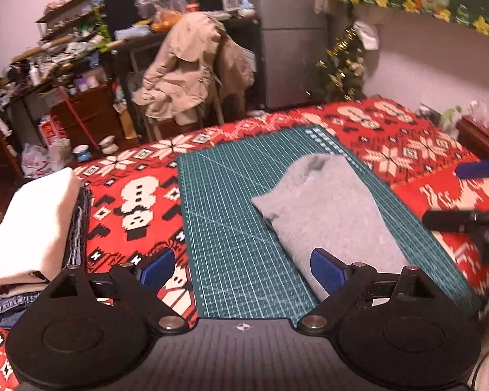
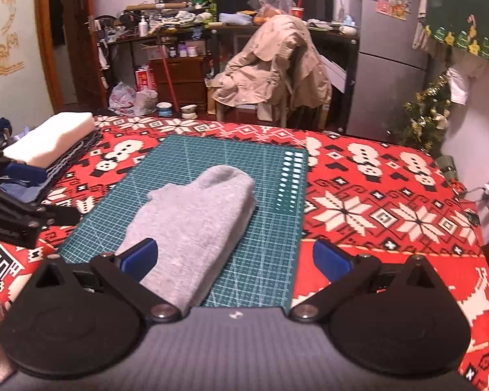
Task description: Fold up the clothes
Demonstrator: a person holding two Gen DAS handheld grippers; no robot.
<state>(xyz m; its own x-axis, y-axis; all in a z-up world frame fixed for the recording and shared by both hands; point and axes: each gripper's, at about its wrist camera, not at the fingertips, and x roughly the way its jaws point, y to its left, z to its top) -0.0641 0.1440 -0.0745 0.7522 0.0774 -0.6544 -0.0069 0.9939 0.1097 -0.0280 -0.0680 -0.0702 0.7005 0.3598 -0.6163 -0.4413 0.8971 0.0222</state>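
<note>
Left tongs (image 1: 241, 270) and right tongs (image 2: 234, 257) gape released, angled downward over the folded grey garment (image 2: 195, 218) lying between them; bare green mat (image 1: 225, 228) beside it.

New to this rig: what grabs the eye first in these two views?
A folded grey garment lies on a green cutting mat, on a loud red snowman-and-snowflake cloth. Both tongs, left and right, stand open over its near end, gripping nothing. A stack of folded clothes sits at the cloth's left edge, and a beige coat hangs over a chair behind.
</note>
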